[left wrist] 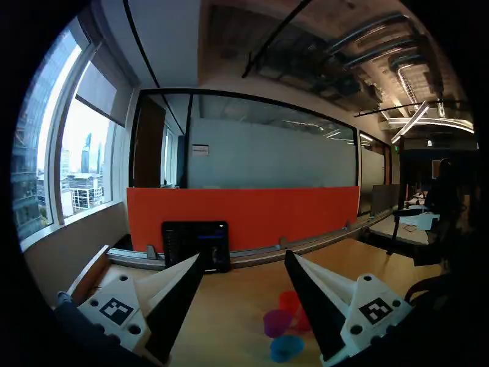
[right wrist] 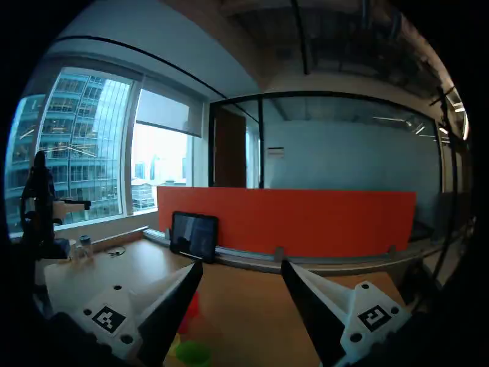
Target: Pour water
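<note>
Left gripper view first: the left gripper (left wrist: 242, 255) hangs over the wooden desk (left wrist: 244, 293), its two fingers spread wide with nothing between them. Straight ahead runs the orange partition (left wrist: 244, 217), and that's our marker. A dark tablet (left wrist: 195, 244) stands propped just in front of the partition, toward its left end.

Now the cups. They sit well in front of the partition, on the near part of the desk, beside the finger at the view's right. The red cup (left wrist: 288, 301) is nearest the partition and the purple cup (left wrist: 277, 322) is just in front of it. The blue cup (left wrist: 286, 347) is farthest from the partition. All three huddle close together, though whether they touch I cannot tell. Nor can I tell whether any of them holds water.

Behind the partition rises a glass wall (left wrist: 269, 153), and past the partition's left end a window (left wrist: 79, 165) looks out on city buildings.

Over to the right gripper view. The right gripper (right wrist: 240, 263) is just as wide apart, gripping nothing, and it points at the same orange partition. Here too the tablet leans just before the partition's left end.

Well in front of the partition, low in the view, a red cup (right wrist: 192, 309) peeks out from behind the finger at the view's left. A green cup (right wrist: 193, 353) sits just beside it, farther from the partition.

Out beyond the partition's left end, a dark stand (right wrist: 38, 208) and small jars (right wrist: 82, 248) sit near the window side.
</note>
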`<state>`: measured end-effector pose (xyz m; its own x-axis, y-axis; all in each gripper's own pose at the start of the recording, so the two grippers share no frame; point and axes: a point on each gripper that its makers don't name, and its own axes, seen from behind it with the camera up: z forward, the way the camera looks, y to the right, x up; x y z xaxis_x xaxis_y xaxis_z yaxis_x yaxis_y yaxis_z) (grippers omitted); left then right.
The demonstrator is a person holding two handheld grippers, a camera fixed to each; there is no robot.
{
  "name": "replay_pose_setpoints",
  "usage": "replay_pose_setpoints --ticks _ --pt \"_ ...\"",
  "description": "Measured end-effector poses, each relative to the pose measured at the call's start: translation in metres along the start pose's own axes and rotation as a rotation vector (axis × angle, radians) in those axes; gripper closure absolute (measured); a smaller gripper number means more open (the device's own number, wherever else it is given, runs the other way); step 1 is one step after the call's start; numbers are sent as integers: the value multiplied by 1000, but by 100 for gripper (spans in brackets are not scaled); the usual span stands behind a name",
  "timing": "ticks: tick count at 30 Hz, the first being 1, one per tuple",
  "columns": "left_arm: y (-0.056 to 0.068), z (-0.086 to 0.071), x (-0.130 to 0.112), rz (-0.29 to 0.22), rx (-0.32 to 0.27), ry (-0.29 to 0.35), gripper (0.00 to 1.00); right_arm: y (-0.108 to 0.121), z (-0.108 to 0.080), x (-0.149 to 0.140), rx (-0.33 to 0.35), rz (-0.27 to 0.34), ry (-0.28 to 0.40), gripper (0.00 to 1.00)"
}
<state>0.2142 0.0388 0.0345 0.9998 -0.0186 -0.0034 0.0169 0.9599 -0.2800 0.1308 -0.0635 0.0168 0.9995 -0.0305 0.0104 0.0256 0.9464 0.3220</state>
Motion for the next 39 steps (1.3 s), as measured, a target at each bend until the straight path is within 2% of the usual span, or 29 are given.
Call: replay_pose_setpoints --ticks 8,15,26,39 --pt "25 4 -1 -7 -116 -9 6 -39 -4 2 168 -17 -9 1" --pt "41 0 -1 -10 -196 -4 5 -53 -4 3 231 -24 -16 1" --pt "42 -2 -24 43 -218 -54 5 -68 1 -12 309 -42 -56 1" --pt "42 -1 -70 89 -246 -131 5 -76 11 -66 380 -83 -172 1"
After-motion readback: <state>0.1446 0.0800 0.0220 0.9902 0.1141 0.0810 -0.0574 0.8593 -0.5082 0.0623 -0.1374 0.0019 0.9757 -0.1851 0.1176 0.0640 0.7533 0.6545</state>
